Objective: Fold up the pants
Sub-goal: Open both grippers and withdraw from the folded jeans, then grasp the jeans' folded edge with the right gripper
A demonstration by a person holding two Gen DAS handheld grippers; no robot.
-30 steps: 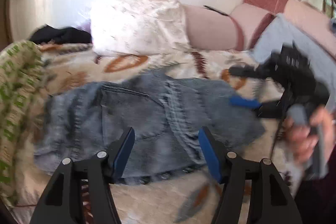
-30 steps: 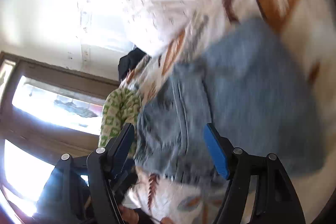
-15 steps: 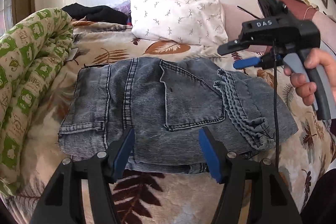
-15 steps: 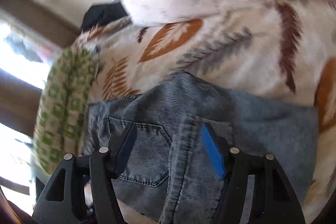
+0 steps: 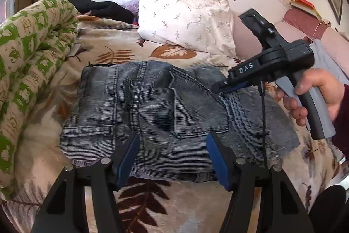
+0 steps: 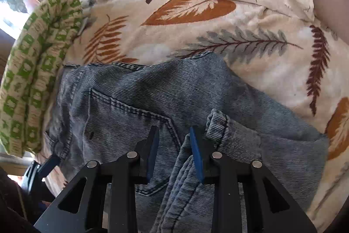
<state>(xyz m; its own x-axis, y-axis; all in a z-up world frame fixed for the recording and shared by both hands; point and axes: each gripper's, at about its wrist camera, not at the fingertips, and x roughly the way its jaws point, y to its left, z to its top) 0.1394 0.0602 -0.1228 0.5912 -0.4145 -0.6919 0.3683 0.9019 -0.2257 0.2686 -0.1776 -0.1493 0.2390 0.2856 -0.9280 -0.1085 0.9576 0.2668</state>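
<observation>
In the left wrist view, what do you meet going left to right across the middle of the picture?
Rolled green-and-cream patterned quilt → folded grey-blue corduroy-like denim pants on the leaf-print cream blanket → black right gripper marked DAS, above the pants' right part → the person's right hand on its grey handle.

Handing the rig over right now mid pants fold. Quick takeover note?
Left tongs: open, empty, at the near edge of the jeans.
Right tongs: partly closed over the bunched waistband; a gap shows, no grip confirmed.
Jeans: compact folded stack on the leaf-print blanket, back pocket up, pillow behind.
Done: main folds.
Left: probably flatten the raised waistband, square the edges.
</observation>
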